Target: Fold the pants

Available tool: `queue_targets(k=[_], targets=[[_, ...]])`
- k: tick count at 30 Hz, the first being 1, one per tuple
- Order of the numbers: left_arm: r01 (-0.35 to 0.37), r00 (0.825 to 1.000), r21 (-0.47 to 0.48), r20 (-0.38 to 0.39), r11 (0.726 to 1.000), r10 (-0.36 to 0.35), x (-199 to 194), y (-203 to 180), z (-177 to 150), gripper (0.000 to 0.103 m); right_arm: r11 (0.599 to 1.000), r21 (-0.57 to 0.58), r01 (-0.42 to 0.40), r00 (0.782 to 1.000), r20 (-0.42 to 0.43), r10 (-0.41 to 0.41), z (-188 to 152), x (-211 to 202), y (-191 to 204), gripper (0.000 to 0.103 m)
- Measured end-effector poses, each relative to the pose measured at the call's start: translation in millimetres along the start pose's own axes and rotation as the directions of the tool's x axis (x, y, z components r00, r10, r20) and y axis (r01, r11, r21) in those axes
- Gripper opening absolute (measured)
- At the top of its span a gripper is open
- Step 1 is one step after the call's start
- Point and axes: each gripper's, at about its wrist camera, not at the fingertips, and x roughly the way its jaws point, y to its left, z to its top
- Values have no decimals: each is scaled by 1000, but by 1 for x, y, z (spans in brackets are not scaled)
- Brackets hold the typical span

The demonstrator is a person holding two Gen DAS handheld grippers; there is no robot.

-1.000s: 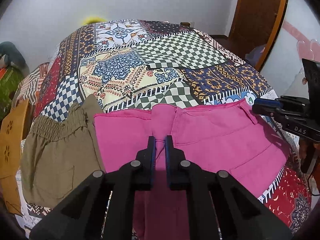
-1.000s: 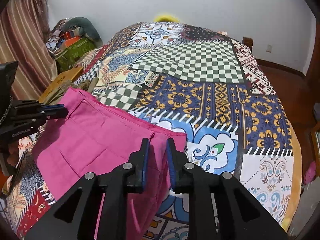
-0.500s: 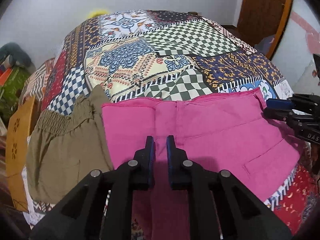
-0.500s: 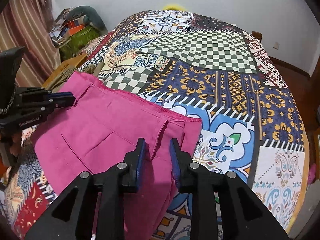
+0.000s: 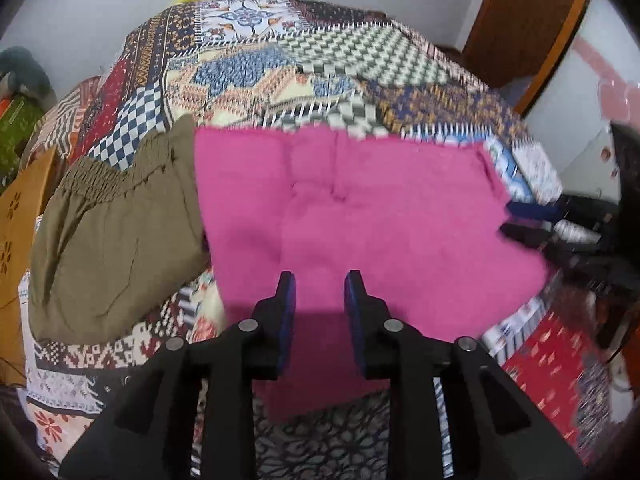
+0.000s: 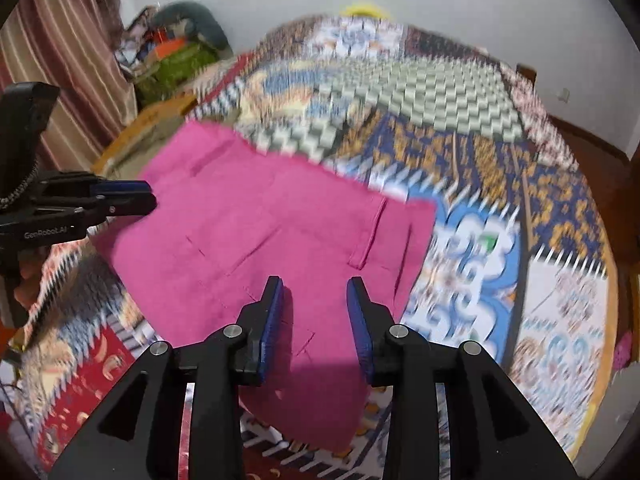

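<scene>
Looking from largest to smallest, I see the bed (image 5: 420, 80) with its patchwork cover, then the pink pants (image 5: 360, 208) lying flat on its near part, the waistband at the far side and the legs hanging over the near edge. Just beside them on the left lie the olive pants (image 5: 116, 240), touching the pink cloth at one edge.

My left hand-held gripper (image 5: 320, 292) hovers over the crotch area with the jaws apart and nothing between them. My right hand-held gripper (image 6: 314, 300) is the same, open and empty, above the right side of the pink pants near the pocket.

I judge the step is to take a new hold for the fold. To do it well, I should bring each gripper down to one cloth edge, pinch all layers together, and lift both sides evenly so the cloth does not twist.

Compared with half a second before, both pairs of jaws have opened from nearly closed, and both views are now blurred, so the grippers are moving.
</scene>
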Motion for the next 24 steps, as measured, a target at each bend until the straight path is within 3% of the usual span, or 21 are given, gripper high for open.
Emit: queue_targets(k=[2, 6, 9, 11, 20, 24], targets=[[-19, 1000, 5, 5, 1000, 19, -7, 5, -1, 39, 1000, 1, 7, 1000, 1, -7, 1, -8, 1, 30], [-85, 996, 4, 32, 996, 85, -26, 20, 1, 44, 999, 13, 41, 998, 47, -41, 3, -26, -5, 48], [-96, 995, -30, 37, 995, 98, -29, 32, 2, 58, 997, 34, 64, 995, 73, -66, 6, -35, -14, 49], [-102, 994, -52, 32, 993, 104, -27, 36, 3, 61, 996, 57, 71, 994, 75, -76, 7, -34, -20, 49], [7, 1000, -106, 9, 994, -6, -6, 35, 7, 61, 990, 129, 59, 998, 12, -61, 4, -10, -35, 50], [18, 1000, -116, 9, 993, -17, 6, 34, 13, 72, 991, 129, 39, 999, -14, -38, 4, 4, -35, 52]])
